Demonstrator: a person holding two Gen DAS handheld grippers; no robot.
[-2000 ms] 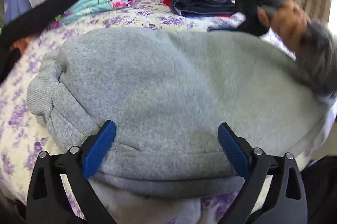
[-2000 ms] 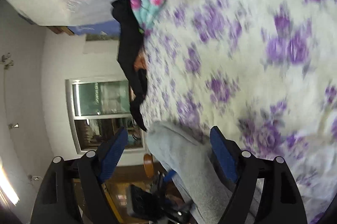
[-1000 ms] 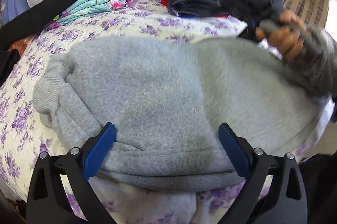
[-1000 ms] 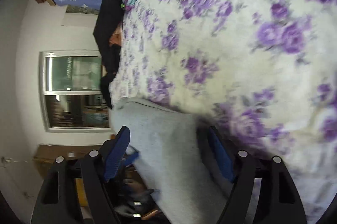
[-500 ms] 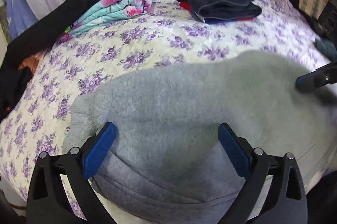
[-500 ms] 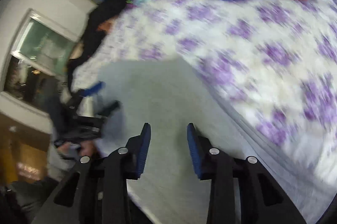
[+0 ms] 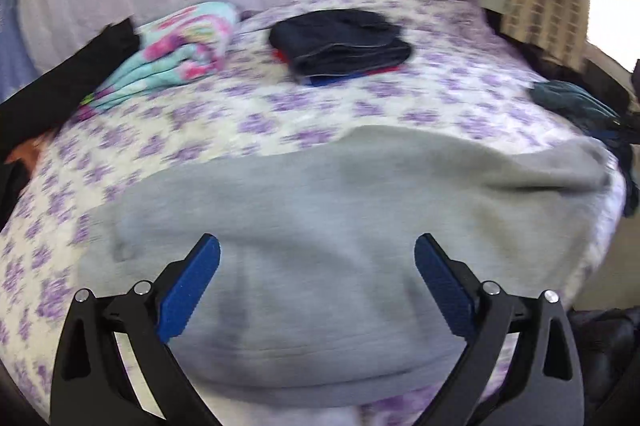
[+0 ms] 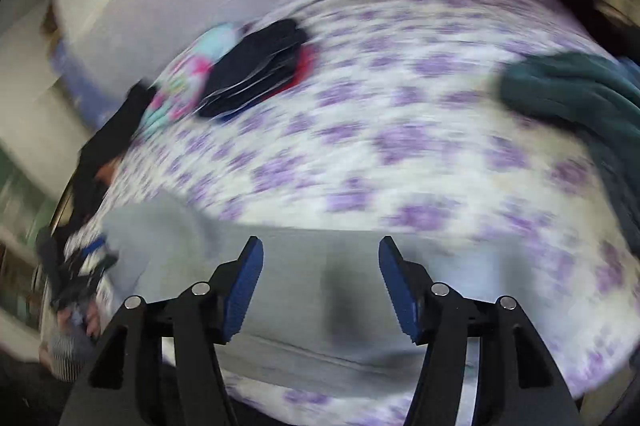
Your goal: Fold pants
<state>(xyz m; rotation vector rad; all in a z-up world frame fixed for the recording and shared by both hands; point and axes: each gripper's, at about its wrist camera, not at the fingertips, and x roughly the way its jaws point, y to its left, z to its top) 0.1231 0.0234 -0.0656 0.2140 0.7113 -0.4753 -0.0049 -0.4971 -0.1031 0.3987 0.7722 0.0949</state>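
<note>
The grey pants [image 7: 320,194] lie folded across the near part of the bed, with a bunched end at the right [image 7: 592,162]. My left gripper [image 7: 318,254] hovers over their near half, open wide and empty. In the right wrist view the pants [image 8: 304,290] lie under my right gripper [image 8: 320,254]. Its jaws are opening, with nothing between the pads, only grey cloth below. The left gripper [image 8: 92,250] shows blurred at the left edge of the right wrist view, with a hand [image 8: 80,318] behind it.
The bed has a purple-flowered sheet [image 7: 400,98]. A folded dark navy stack [image 7: 340,46] and a folded colourful blanket [image 7: 180,54] lie at the far side. A black garment [image 7: 60,86] trails at the left. A teal garment [image 8: 572,94] lies at the right edge.
My right gripper swung from the pants' left end across to their right side, narrowed over the grey cloth, then widened again. The left cuff no longer shows. My left gripper drew back slightly.
</note>
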